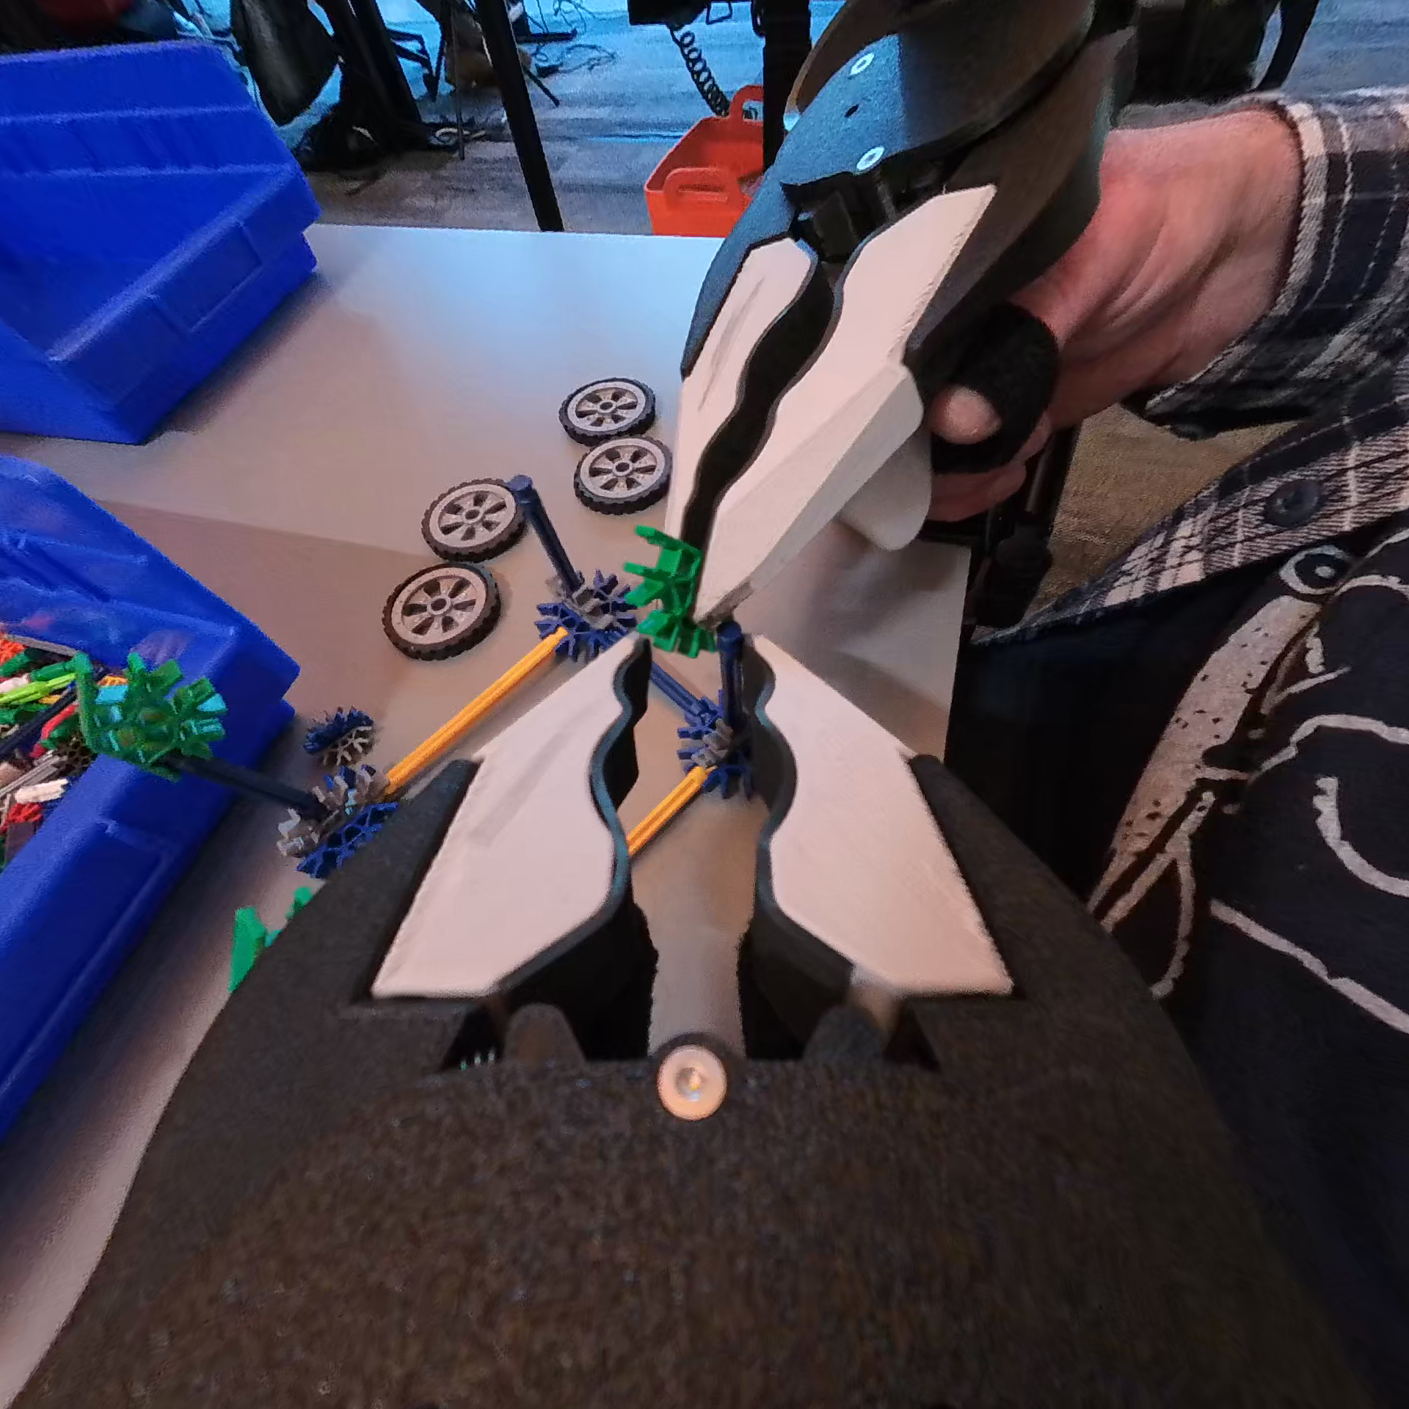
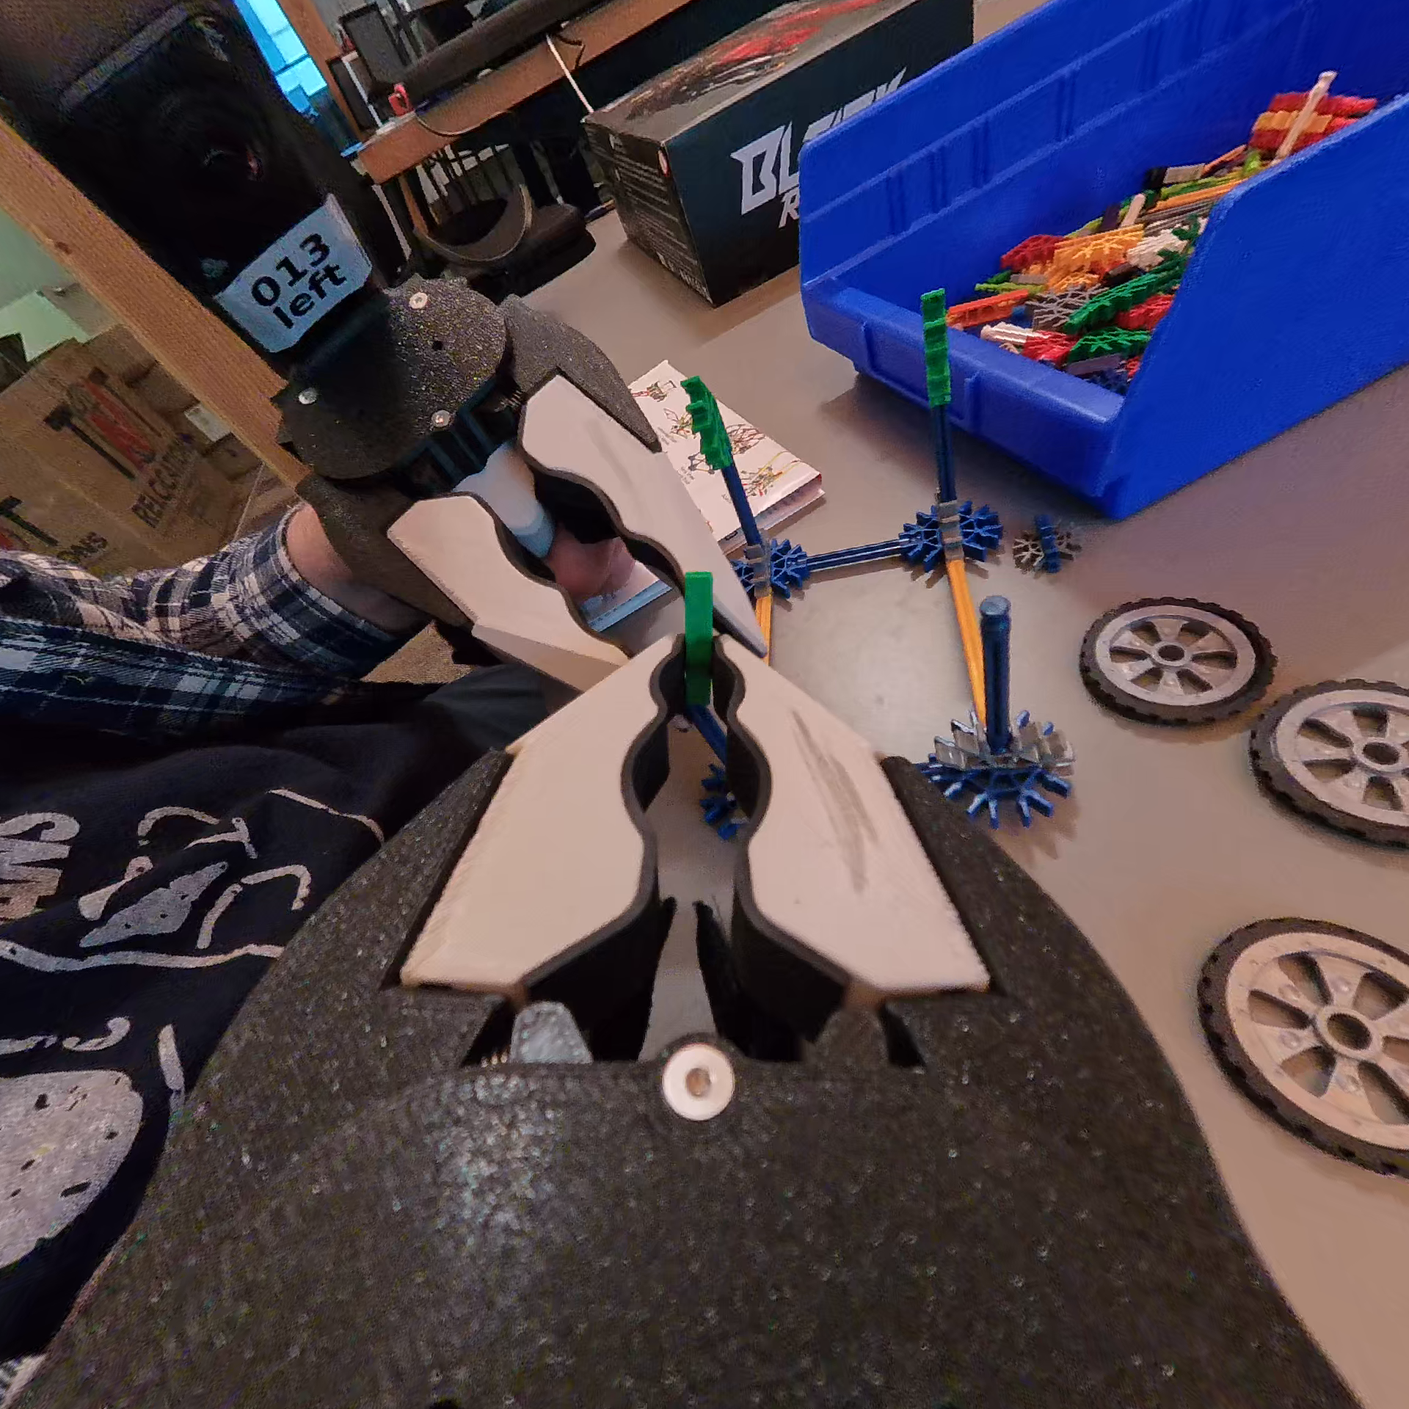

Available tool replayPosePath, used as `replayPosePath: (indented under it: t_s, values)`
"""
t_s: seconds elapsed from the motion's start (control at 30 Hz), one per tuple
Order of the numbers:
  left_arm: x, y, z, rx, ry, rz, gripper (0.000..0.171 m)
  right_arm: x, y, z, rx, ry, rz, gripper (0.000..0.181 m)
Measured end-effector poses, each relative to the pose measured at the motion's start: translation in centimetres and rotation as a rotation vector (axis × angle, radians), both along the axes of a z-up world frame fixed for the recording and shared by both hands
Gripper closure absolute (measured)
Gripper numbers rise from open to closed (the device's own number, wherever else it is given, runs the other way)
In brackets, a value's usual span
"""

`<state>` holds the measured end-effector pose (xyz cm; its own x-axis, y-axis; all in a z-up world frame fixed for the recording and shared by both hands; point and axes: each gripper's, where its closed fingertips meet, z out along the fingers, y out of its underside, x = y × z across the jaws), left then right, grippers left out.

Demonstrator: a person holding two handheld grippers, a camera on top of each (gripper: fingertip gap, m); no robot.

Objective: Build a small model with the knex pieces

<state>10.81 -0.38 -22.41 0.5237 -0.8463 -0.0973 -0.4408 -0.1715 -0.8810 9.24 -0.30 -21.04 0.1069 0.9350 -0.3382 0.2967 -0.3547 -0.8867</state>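
Blue bin [image 2: 1144,427], green connector [image 2: 698,637], yellow rod [image 2: 964,648], plaid sleeve [image 2: 190,602].

right gripper [image 1: 713,610] pinching green connector [image 1: 665,598] | left gripper [image 1: 698,656] straddling blue rod [image 1: 730,671] | 4 wheels [image 1: 442,610]

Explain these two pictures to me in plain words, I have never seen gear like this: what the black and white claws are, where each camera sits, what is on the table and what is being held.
The claws are two hand-held grippers, each carrying its own camera that looks along its fingers. One picture comes from the left gripper, the other from the right gripper; a person's hand works the right one. On the grey table lie four toy wheels, a frame of blue and yellow rods, a booklet and blue bins of building pieces. The right gripper pinches a green connector atop an upright blue rod. The left gripper's fingers sit either side of that rod; whether they grip it is unclear.
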Motion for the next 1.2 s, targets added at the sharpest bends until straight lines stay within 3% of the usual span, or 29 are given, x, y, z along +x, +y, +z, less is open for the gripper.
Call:
replayPosePath:
  t_s: [0.73, 0.83, 1.2]
  values:
    - [0.6, -0.3, -0.3, 0.005, -0.056, -0.066, 0.153, 0.3, -1.0, -0.1, 0.071, -0.023, 0.049, 0.169]
    - [0.5, -0.1, -0.4, 0.008, -0.057, -0.055, 0.153, 0.3, -1.8, 0.1, 0.055, 0.002, 0.087, 0.148]
    - [0.6, -0.3, -0.4, 0.013, -0.052, -0.075, 0.153, 0.3, -2.1, -0.2, 0.111, -0.021, 0.093, 0.148]
